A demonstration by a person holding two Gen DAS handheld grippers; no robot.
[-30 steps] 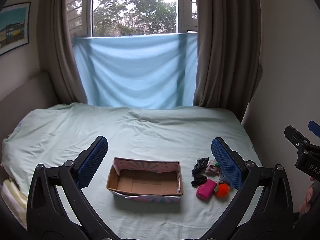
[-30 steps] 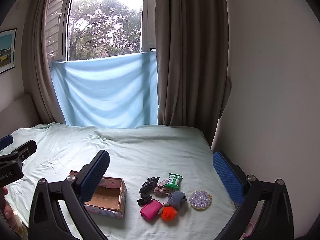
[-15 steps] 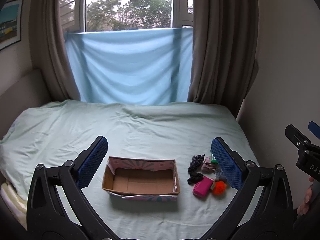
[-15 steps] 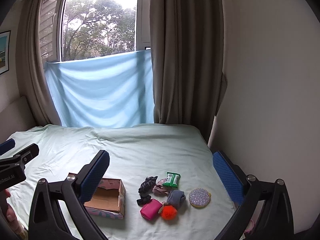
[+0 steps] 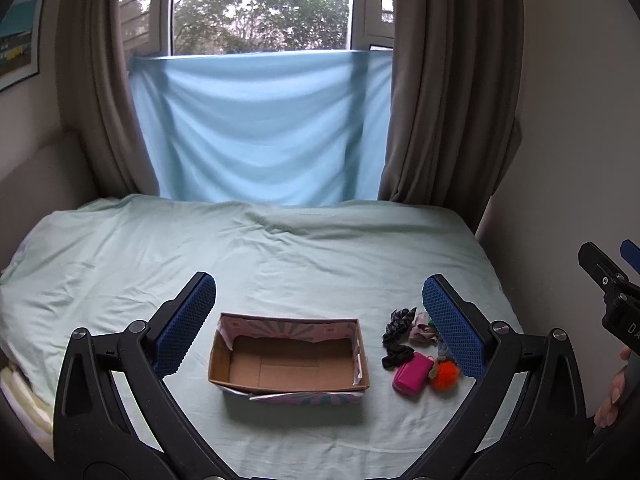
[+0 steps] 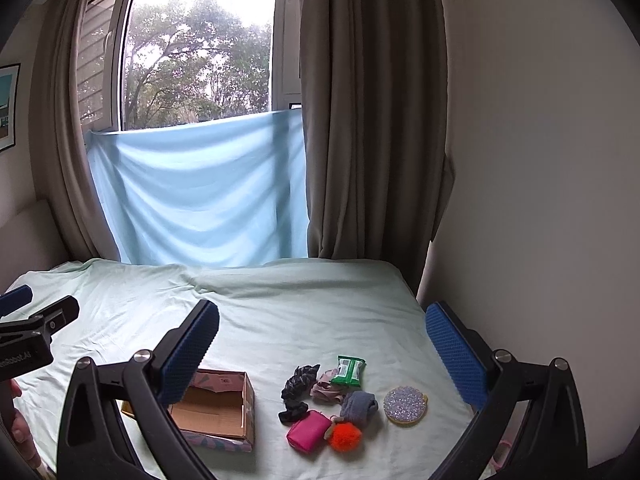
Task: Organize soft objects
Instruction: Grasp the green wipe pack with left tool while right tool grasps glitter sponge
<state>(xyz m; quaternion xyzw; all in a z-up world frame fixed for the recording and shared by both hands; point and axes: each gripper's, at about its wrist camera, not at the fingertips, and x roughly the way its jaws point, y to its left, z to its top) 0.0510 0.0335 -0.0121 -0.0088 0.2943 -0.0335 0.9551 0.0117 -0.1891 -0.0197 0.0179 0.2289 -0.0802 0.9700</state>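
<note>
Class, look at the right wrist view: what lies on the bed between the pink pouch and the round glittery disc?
The orange pompom and the grey sock lie between the pink pouch and the glittery disc; the right wrist view shows it clearly.

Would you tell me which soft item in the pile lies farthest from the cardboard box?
The sparkly round pad; it sits alone at the pile's right edge, opposite the box.

Both cameras sit low over the near end of the bed point(image 5: 280, 248), looking forward along their tools toward the window point(image 5: 260, 4) at 12 o'clock. The left view faces the box point(image 5: 288, 360) straight on, between its fingers, with the small pile point(image 5: 416, 352) at 3 o'clock. The right view stands more to the right, close to the wall; its pile point(image 6: 332, 400) is centered and the box point(image 6: 216, 412) lies at 8 o'clock. Both views share bed, box, pile and window, and each sees the other tool at its edge.
</note>
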